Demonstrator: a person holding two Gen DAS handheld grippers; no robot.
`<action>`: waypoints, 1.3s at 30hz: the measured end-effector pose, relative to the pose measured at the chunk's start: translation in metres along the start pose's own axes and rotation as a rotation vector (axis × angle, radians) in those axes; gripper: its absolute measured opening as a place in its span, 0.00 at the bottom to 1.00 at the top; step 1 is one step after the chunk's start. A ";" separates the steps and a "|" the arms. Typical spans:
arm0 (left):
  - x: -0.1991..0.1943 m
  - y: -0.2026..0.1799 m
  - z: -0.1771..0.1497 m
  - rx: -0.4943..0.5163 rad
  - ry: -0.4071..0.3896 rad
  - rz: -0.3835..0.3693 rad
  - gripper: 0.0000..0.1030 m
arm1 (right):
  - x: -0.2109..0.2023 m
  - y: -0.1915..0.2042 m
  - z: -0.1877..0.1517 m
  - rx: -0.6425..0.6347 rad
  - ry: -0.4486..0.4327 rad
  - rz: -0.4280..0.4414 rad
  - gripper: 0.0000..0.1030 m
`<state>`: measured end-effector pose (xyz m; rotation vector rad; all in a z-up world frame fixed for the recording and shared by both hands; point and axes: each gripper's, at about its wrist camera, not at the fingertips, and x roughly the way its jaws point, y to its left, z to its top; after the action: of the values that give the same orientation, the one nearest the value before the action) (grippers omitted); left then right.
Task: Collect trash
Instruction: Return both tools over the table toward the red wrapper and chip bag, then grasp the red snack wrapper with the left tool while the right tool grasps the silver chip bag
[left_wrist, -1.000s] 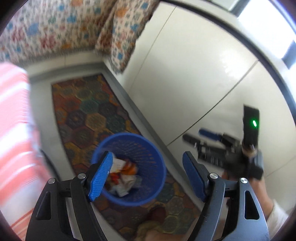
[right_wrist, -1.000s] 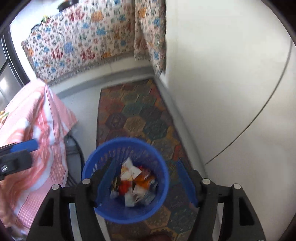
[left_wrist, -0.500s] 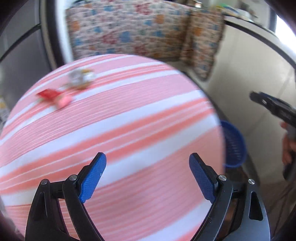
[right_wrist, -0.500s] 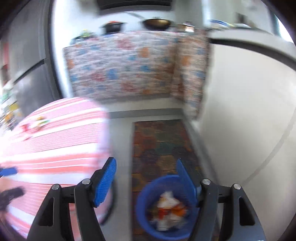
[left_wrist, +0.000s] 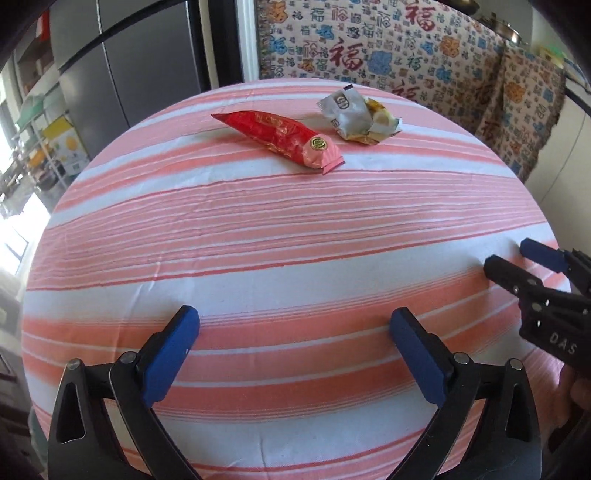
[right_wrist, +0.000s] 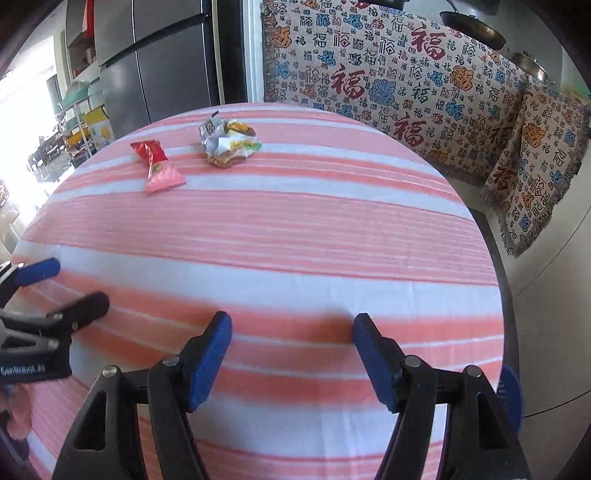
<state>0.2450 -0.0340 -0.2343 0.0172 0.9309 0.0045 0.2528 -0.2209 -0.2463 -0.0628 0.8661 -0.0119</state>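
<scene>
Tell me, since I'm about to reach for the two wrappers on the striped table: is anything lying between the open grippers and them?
Nothing visible does. Only bare striped tablecloth lies between the left gripper, the right gripper and the red wrapper and crumpled silver wrapper at the far side.

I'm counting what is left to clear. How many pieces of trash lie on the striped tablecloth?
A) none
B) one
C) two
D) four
C: only a red wrapper and a crumpled silver wrapper lie side by side on the far part of the striped tablecloth; both views show the same two.
</scene>
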 end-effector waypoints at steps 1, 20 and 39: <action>0.000 0.000 0.000 0.000 0.001 -0.002 1.00 | 0.003 0.001 0.004 0.011 0.002 -0.004 0.69; 0.077 0.017 0.132 -0.276 0.084 -0.018 0.74 | 0.012 0.002 0.011 0.028 0.010 -0.012 0.75; -0.027 0.028 0.033 0.143 0.133 -0.248 0.53 | 0.010 0.002 0.008 0.028 0.007 -0.011 0.75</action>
<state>0.2558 -0.0068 -0.1924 0.0345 1.0599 -0.2940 0.2655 -0.2185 -0.2490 -0.0419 0.8720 -0.0348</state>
